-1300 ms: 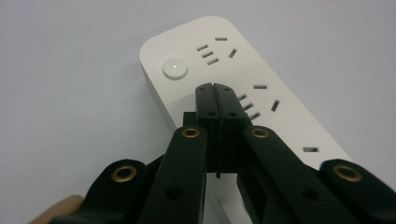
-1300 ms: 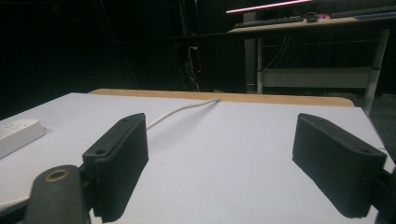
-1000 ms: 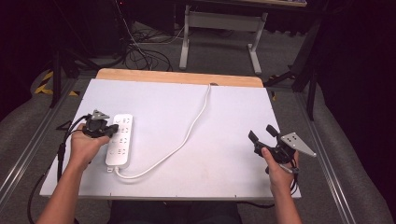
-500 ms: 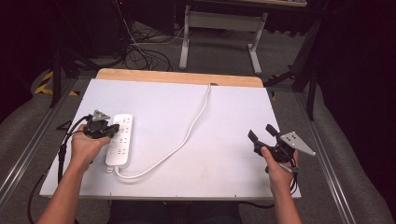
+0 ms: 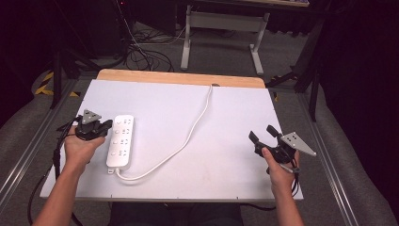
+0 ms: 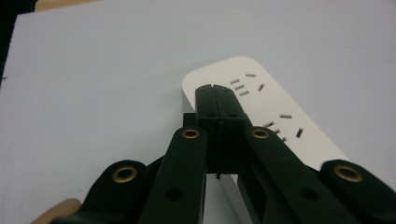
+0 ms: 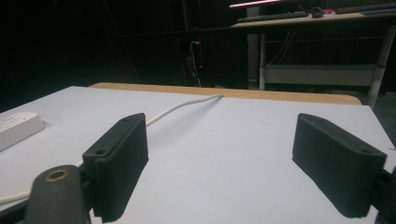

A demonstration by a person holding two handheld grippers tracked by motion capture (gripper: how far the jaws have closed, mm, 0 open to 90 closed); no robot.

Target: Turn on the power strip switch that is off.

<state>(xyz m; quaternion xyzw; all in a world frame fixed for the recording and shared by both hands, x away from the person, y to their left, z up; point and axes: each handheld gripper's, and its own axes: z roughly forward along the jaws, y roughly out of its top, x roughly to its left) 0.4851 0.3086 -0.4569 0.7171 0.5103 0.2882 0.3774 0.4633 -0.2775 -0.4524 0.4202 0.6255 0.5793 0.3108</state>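
The bench carries a white top with a strip of bare wood along its far edge. The strip, a white power strip, lies flat on the left part of the bench, its long axis running from near to far, sockets facing up. Its cord leaves the near end, loops along the bench surface toward the middle, then runs to the far edge and passes over the wooden strip. In the right gripper view the cord crosses the white surface between the two jaws in the background, and the strip sits at the left edge of the picture. The left claw is held in the person's left hand just beside the left side of the strip, pointing toward it. In the left gripper view the left claw has its jaws pressed together with nothing between them, and the tips sit over the strip near its rounded end; contact with the casing cannot be confirmed. The right claw is held in the right hand at the right part of the bench, well apart from the strip and cord. In the right gripper view its jaws stand wide apart above the bare bench with nothing between them.
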